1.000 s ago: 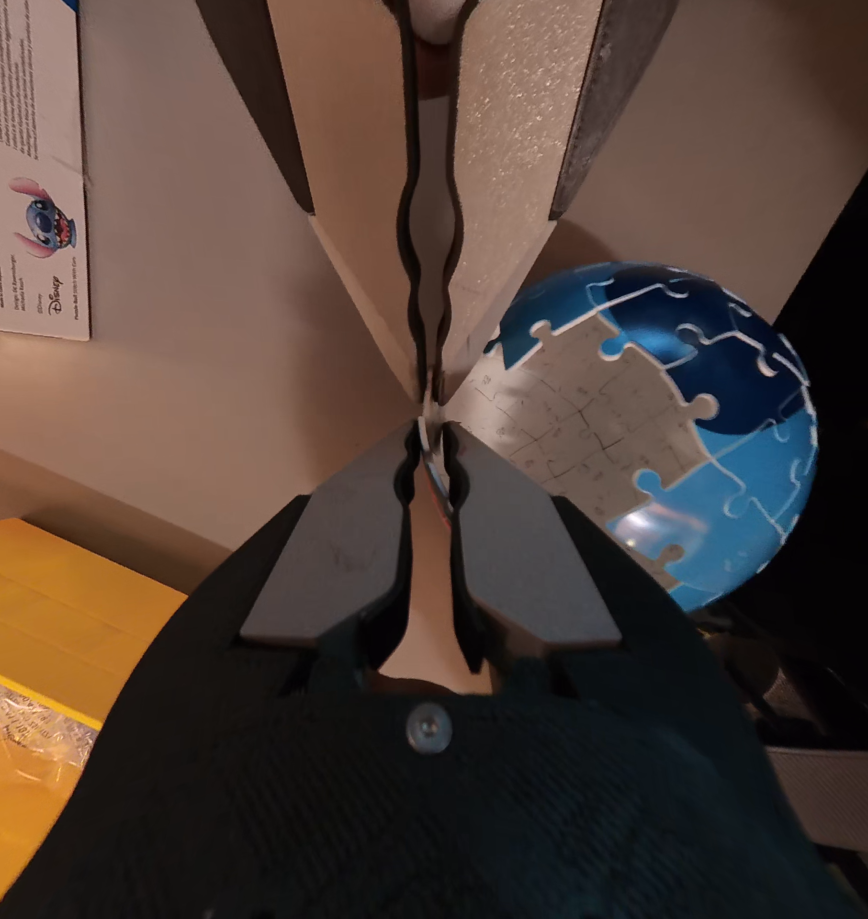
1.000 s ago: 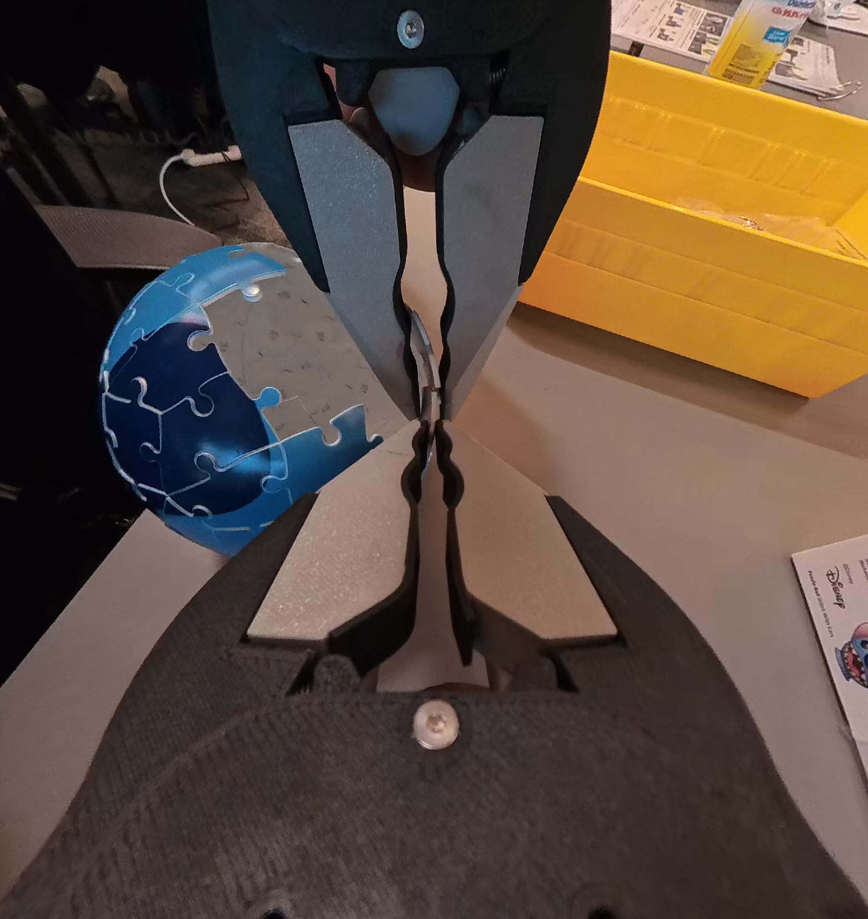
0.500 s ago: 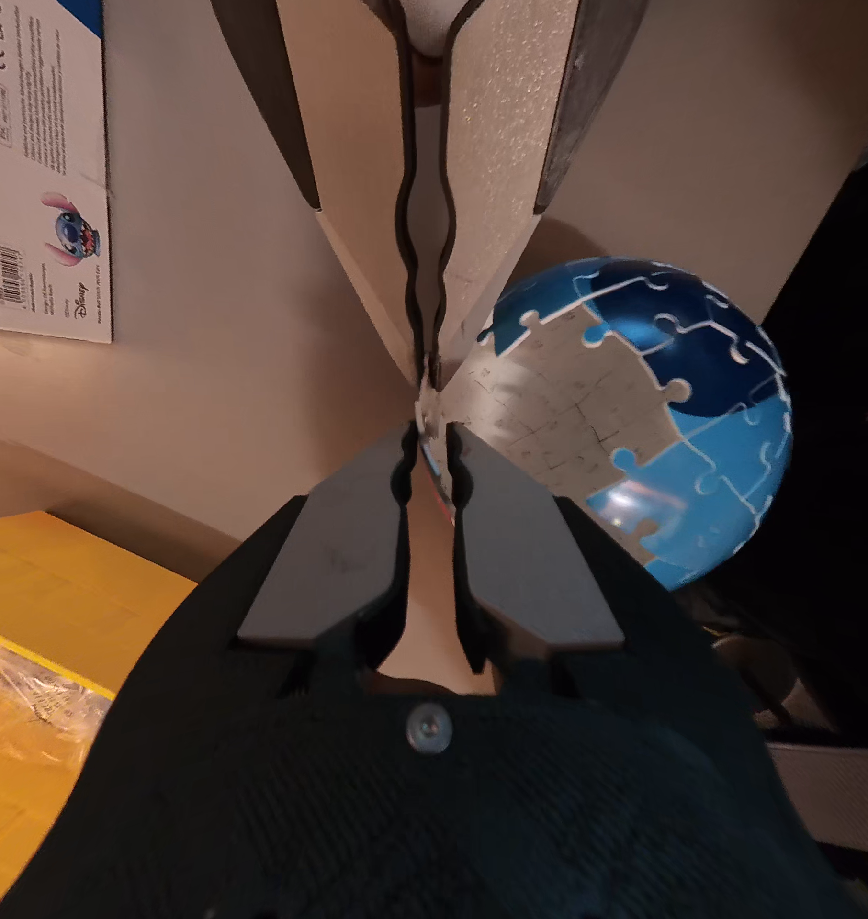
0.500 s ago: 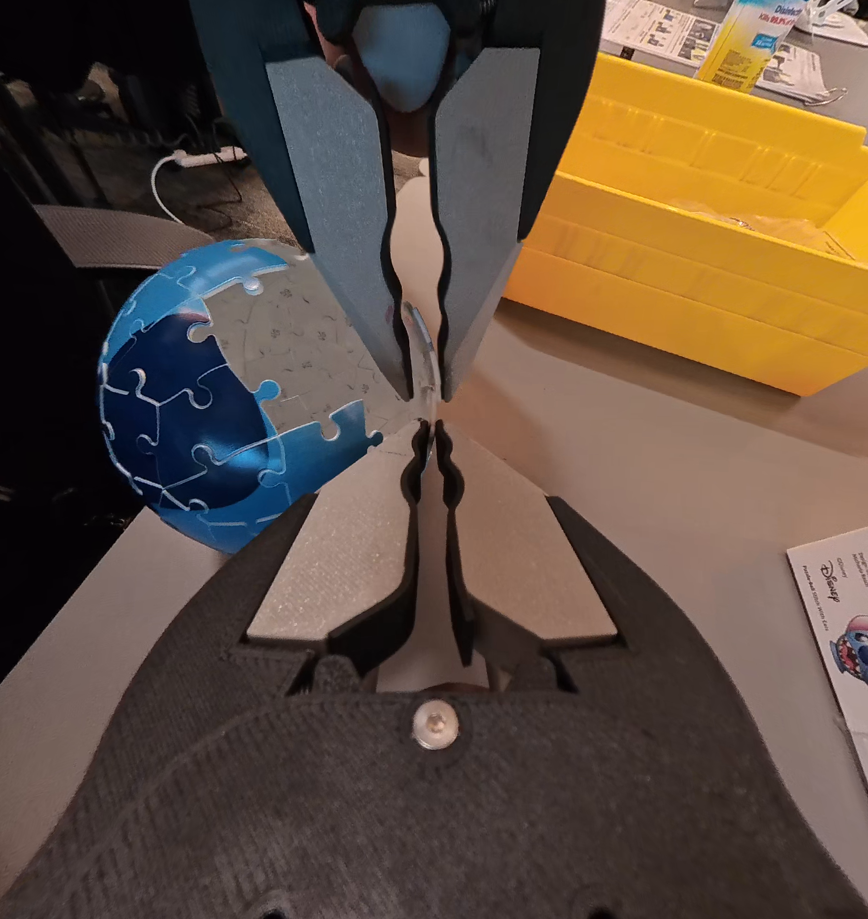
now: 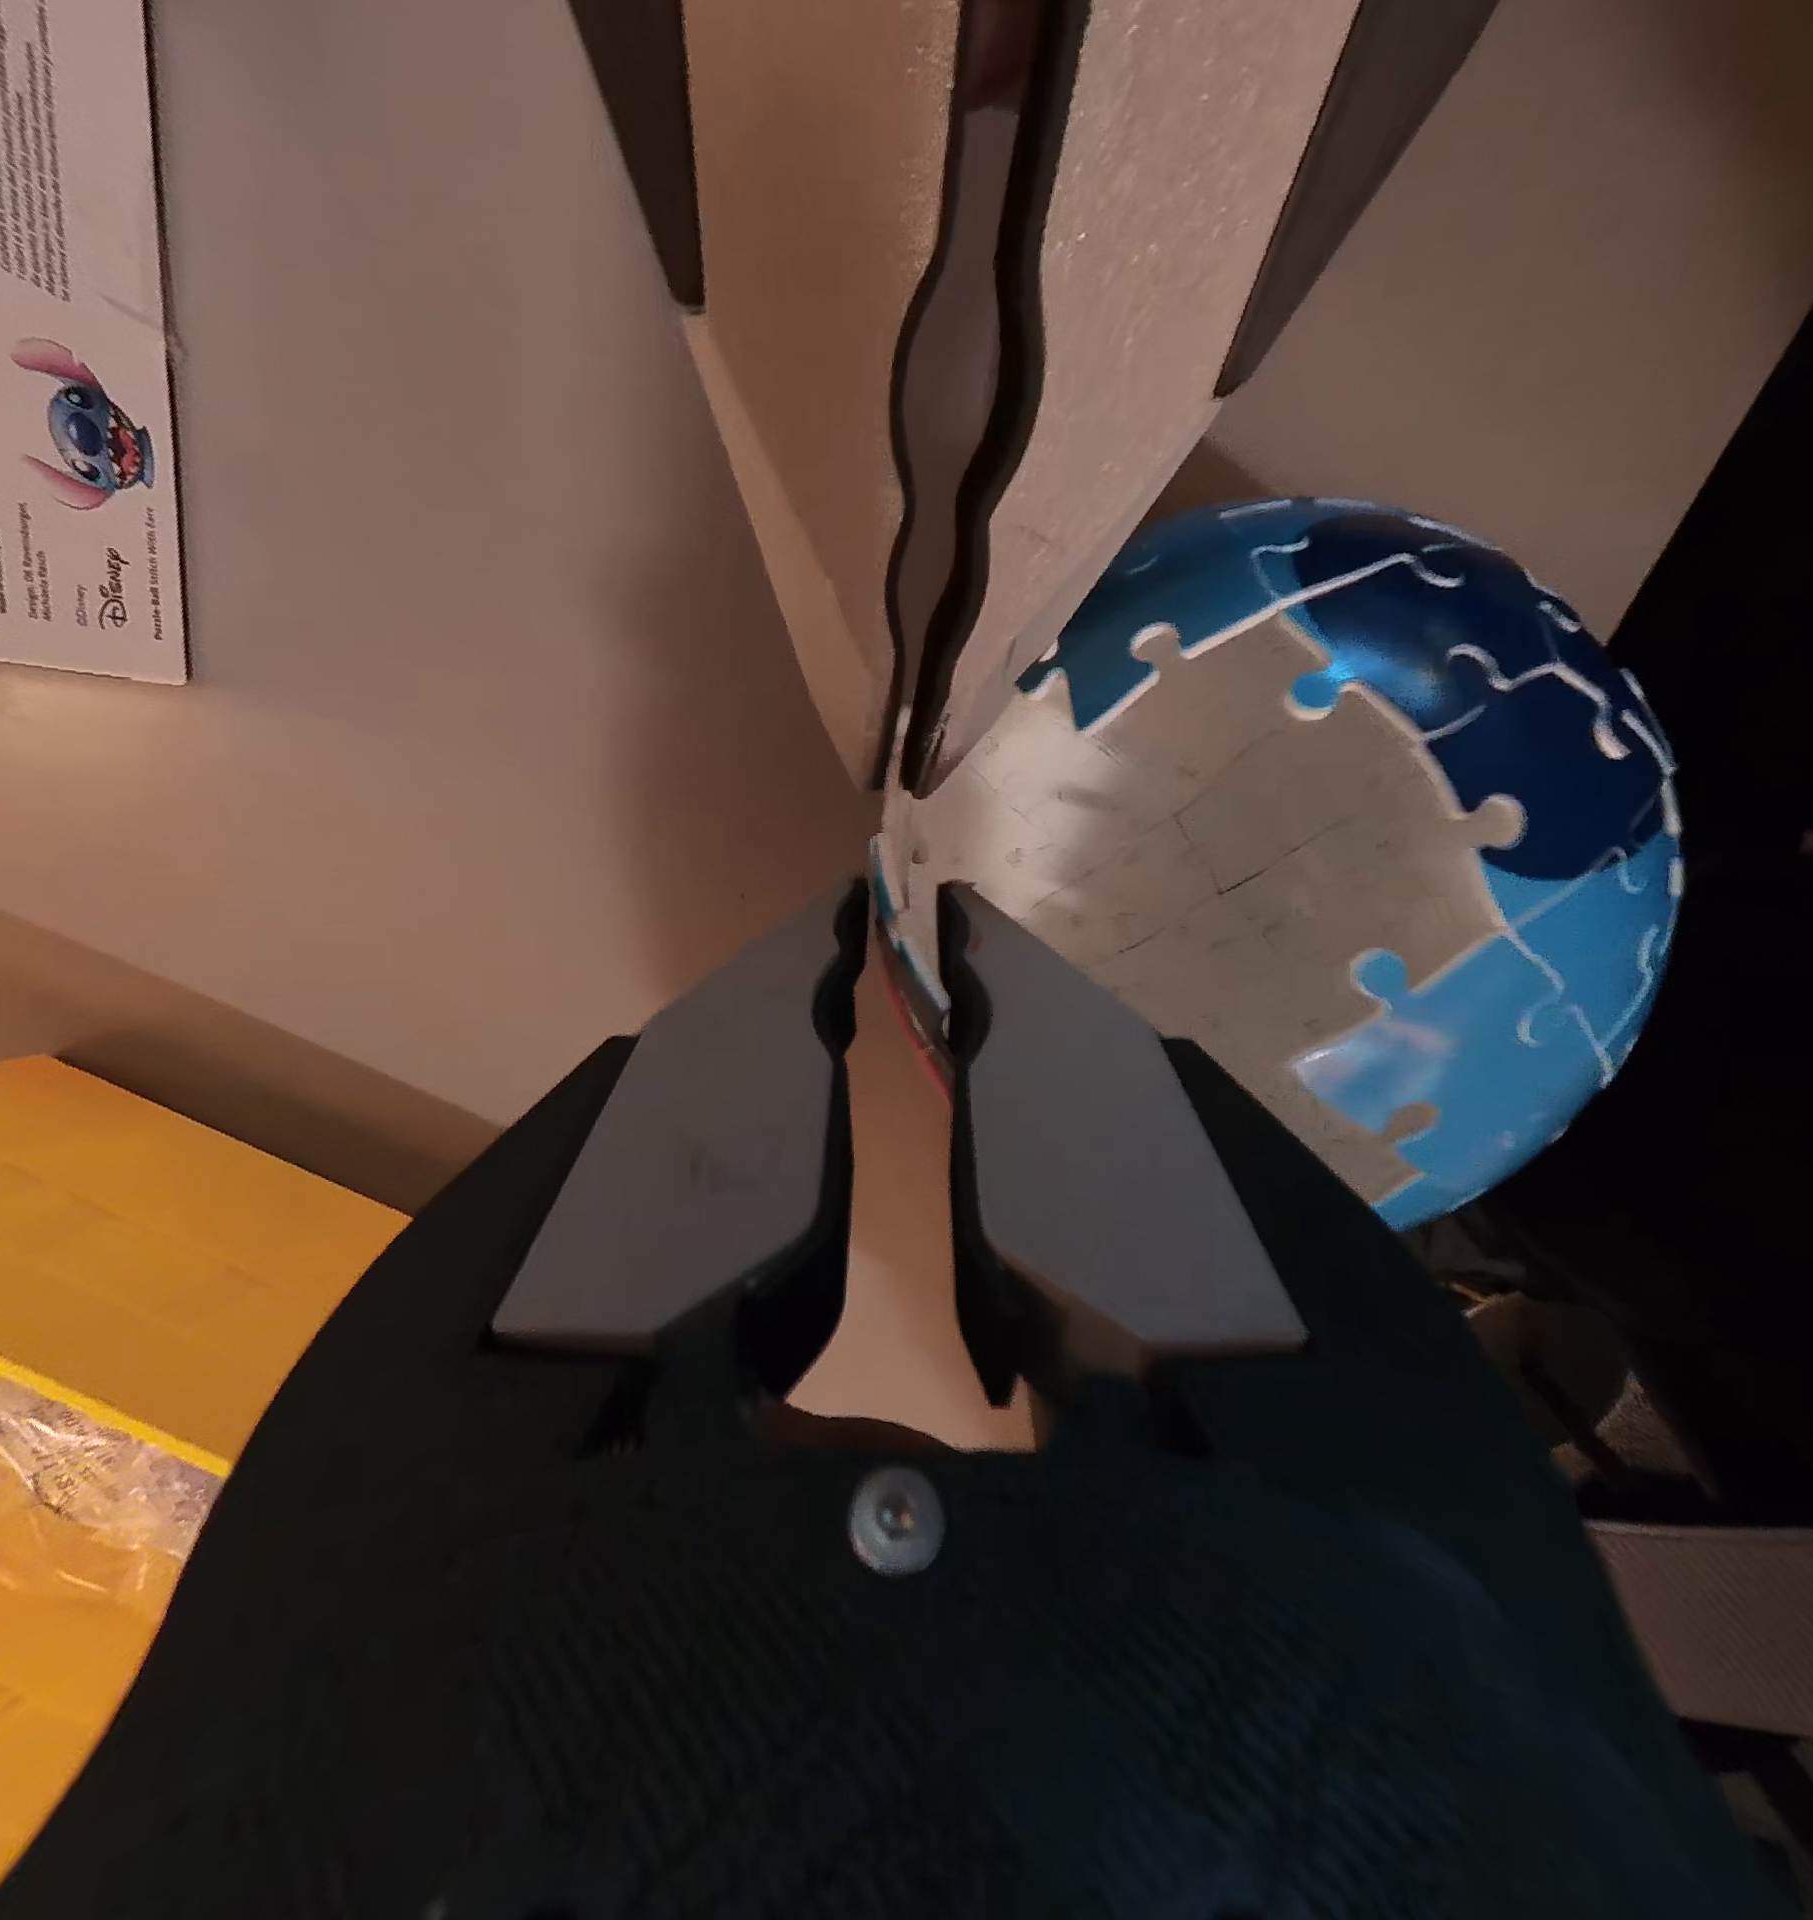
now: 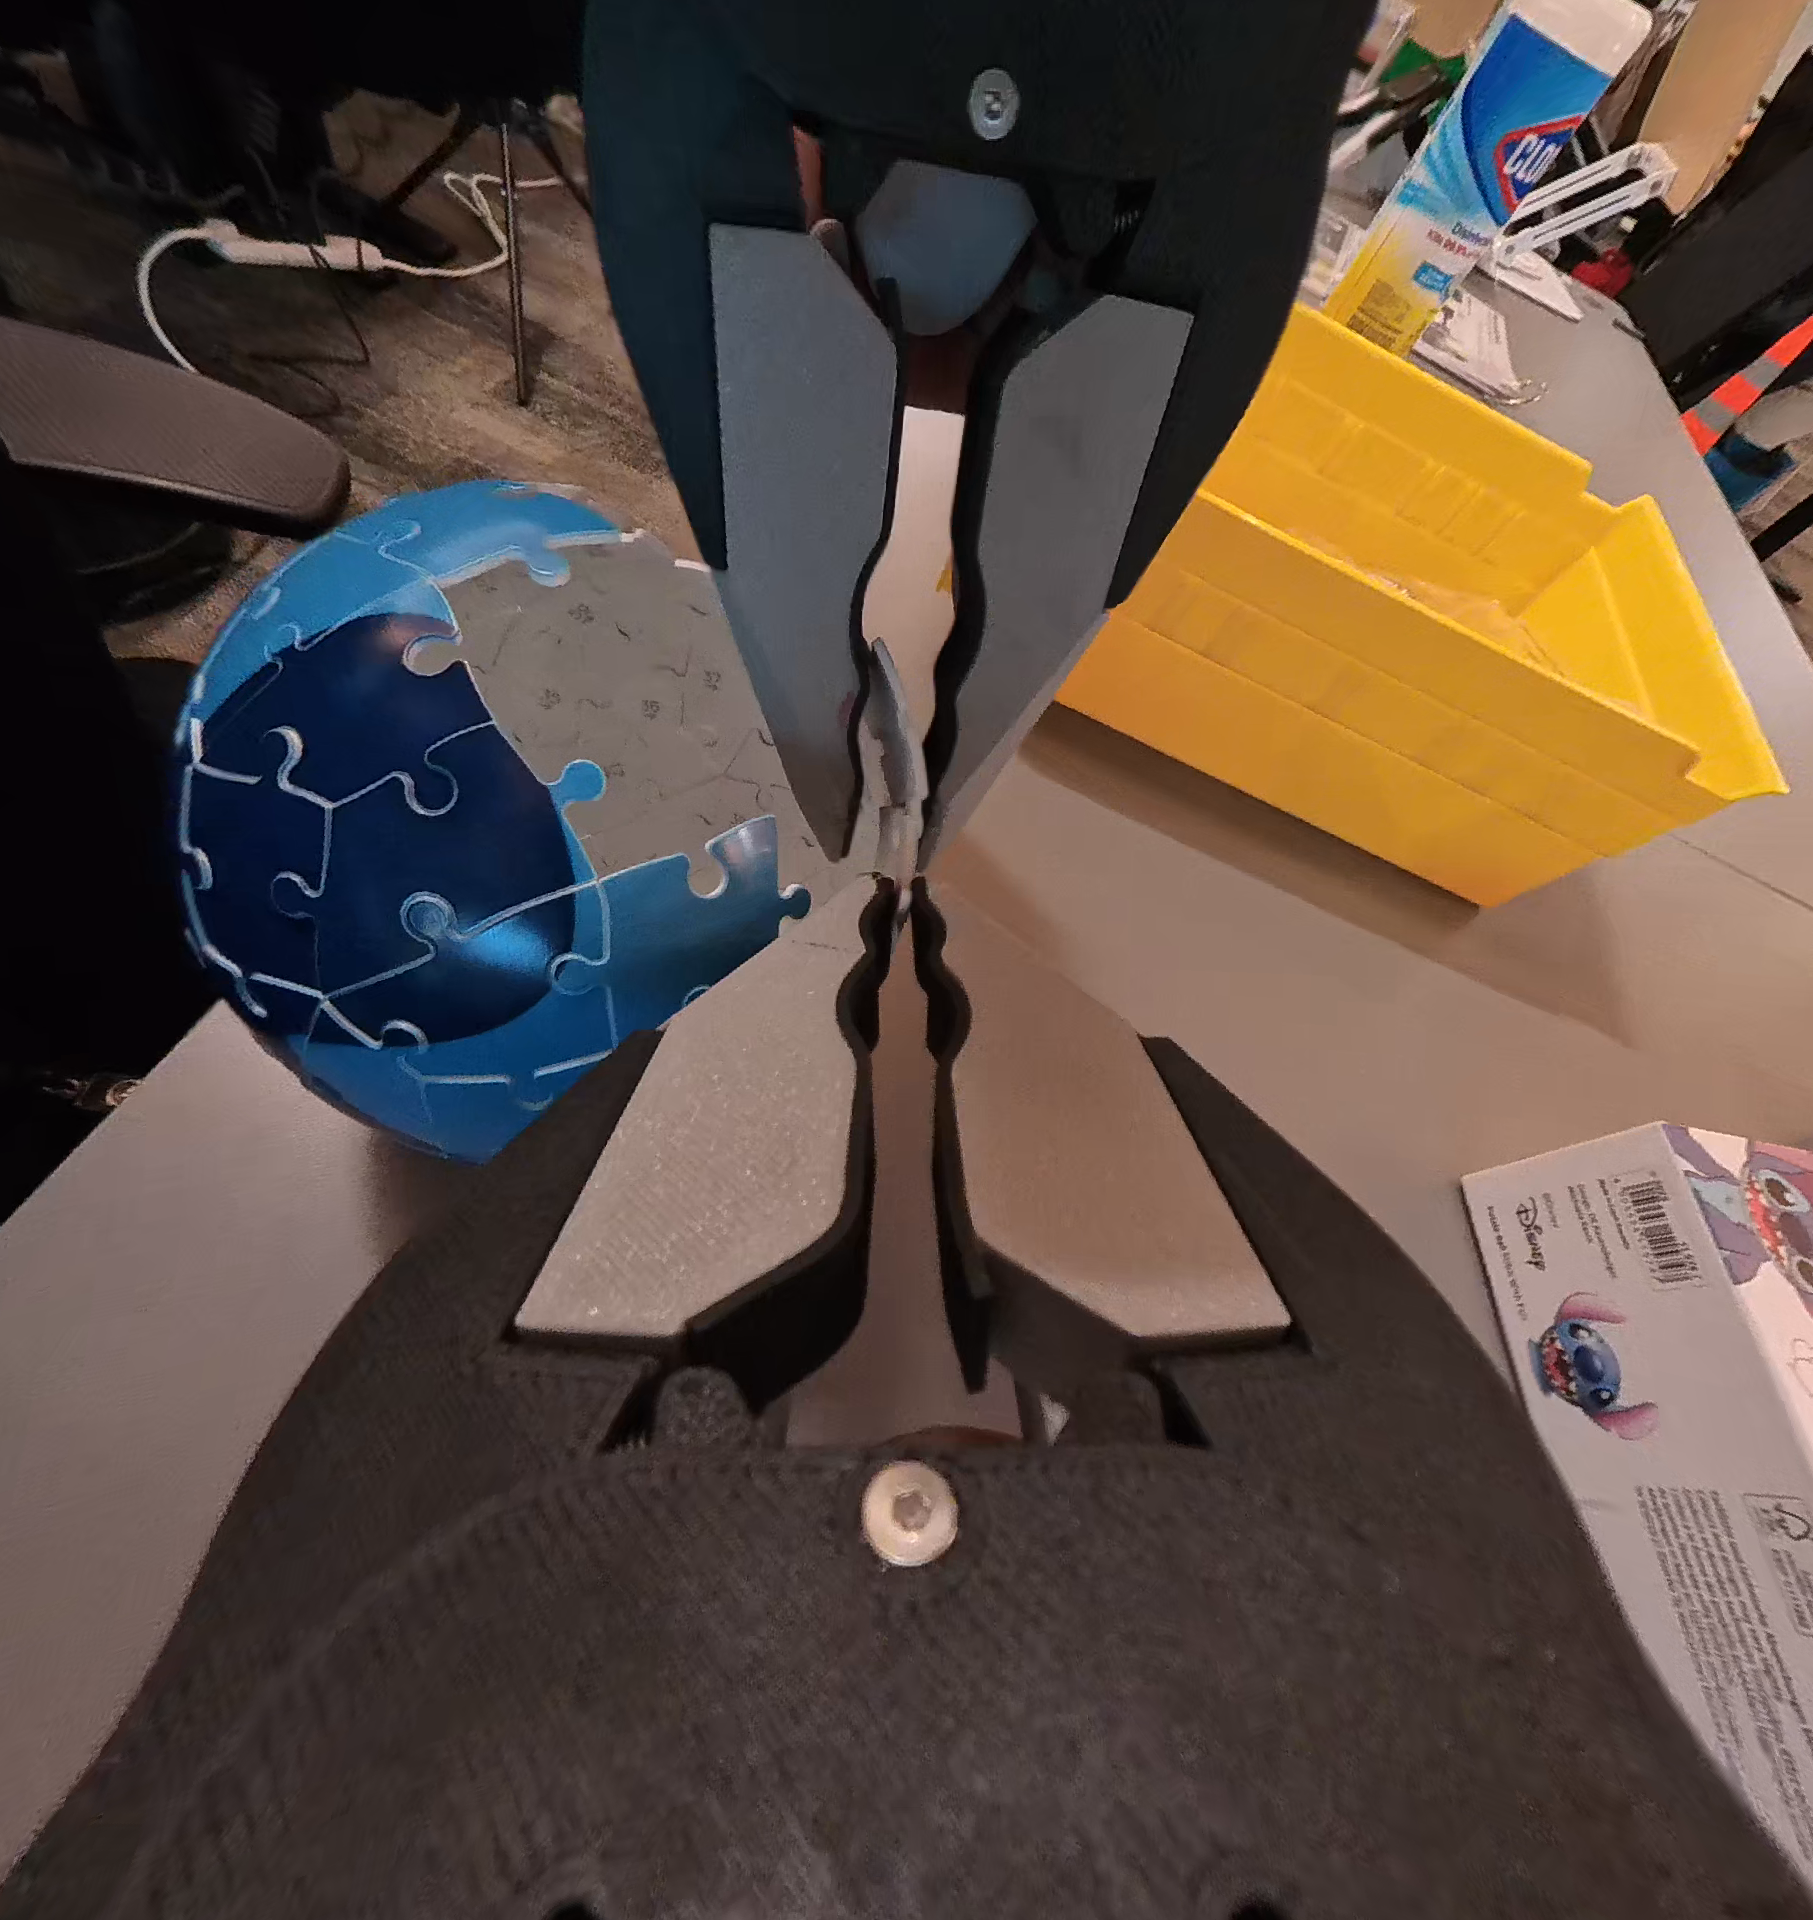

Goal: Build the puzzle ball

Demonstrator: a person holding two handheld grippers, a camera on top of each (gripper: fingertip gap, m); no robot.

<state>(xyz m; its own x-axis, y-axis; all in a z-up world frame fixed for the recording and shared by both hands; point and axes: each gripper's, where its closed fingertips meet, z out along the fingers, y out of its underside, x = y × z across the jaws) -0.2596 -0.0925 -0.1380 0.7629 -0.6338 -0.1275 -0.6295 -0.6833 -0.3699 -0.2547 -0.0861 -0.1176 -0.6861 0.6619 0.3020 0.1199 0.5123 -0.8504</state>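
puzzle ball (image 6: pixel 445 821): part-built shell, dark and light blue pieces outside, grey inside showing, held above the table (image 6: pixel 1297 935) edge. left gripper (image 5: pixel 907 914) nearly closed on its curved rim piece (image 5: pixel 907 935); right gripper (image 6: pixel 897 894) pinched on the same rim, tip to tip. since a second ago, the yellow bin (image 6: pixel 1401 644) sits farther right.

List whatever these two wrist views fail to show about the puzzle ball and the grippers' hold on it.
- Puzzle ball: its near rim is hidden in both views by the grippers' fingers.
- Right gripper: its tips meet the rim, but whether they pinch it is unclear.
- Left gripper: shut on a thin puzzle piece, seen edge-on, so its picture is hidden.
- Yellow bin: its contents are too washed out to identify.
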